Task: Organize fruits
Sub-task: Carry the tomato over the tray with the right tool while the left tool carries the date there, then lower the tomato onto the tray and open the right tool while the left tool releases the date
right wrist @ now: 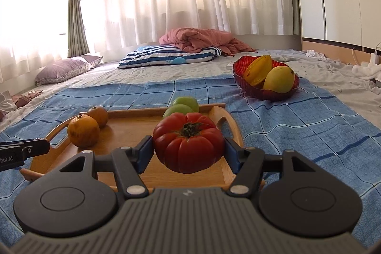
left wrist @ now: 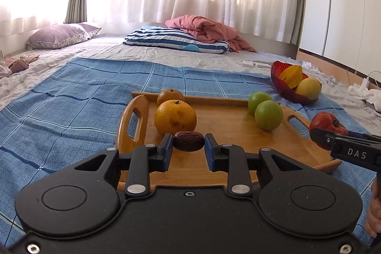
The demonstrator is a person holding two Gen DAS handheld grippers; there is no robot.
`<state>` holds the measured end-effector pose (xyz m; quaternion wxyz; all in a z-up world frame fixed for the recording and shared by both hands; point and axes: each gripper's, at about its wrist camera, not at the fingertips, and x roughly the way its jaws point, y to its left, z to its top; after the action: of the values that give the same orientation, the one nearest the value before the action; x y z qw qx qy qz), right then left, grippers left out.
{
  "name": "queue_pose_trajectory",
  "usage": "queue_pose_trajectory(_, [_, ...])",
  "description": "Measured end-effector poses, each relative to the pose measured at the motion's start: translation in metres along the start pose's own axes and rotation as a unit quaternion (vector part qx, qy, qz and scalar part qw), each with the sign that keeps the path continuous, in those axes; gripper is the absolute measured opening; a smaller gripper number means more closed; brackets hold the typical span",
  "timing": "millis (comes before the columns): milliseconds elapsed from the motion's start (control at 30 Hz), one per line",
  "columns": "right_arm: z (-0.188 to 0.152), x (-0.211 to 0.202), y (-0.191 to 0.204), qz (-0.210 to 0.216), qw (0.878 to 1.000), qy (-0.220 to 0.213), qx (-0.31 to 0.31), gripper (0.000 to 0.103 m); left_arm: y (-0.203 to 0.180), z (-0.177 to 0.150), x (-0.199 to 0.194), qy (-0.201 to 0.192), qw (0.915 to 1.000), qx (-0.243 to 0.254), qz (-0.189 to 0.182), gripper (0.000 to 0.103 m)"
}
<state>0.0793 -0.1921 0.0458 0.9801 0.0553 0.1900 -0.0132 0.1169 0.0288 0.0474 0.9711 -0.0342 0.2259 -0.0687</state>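
A dark date (left wrist: 188, 141) is gripped between the pads of the left claw (left wrist: 188, 146), seemingly just above the wooden tray (left wrist: 228, 120), and a ribbed red tomato (right wrist: 188, 145) is clamped in the half-spread right claw (right wrist: 189, 154). Two oranges (left wrist: 175, 116) are seen at the tray's left edge and two green fruits (left wrist: 268, 115) at its right. Beyond the right corner, a red bowl (right wrist: 240, 74) of yellow fruit rests on the bed (left wrist: 83, 97).

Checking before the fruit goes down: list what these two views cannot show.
- Right wrist view: the green fruits are half hidden behind the tomato in the right tongs.
- Left wrist view: the date in the left tongs hides its own underside.
- Both views: the red bowl wall hides its bottom.
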Motion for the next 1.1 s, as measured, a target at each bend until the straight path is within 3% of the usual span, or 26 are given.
queue_pose_trajectory(500, [0.006,0.067,-0.004,0.004,0.998,0.055,0.017,0.065,0.009,0.011,0.048,0.028,0.9995,-0.011,0.008,0.027])
queue_pose_trajectory(1100, [0.002,0.092,0.002,0.009,0.997,0.075,0.004,0.065,0.016,0.007,0.078,0.047,0.9986,-0.016,0.016,0.027])
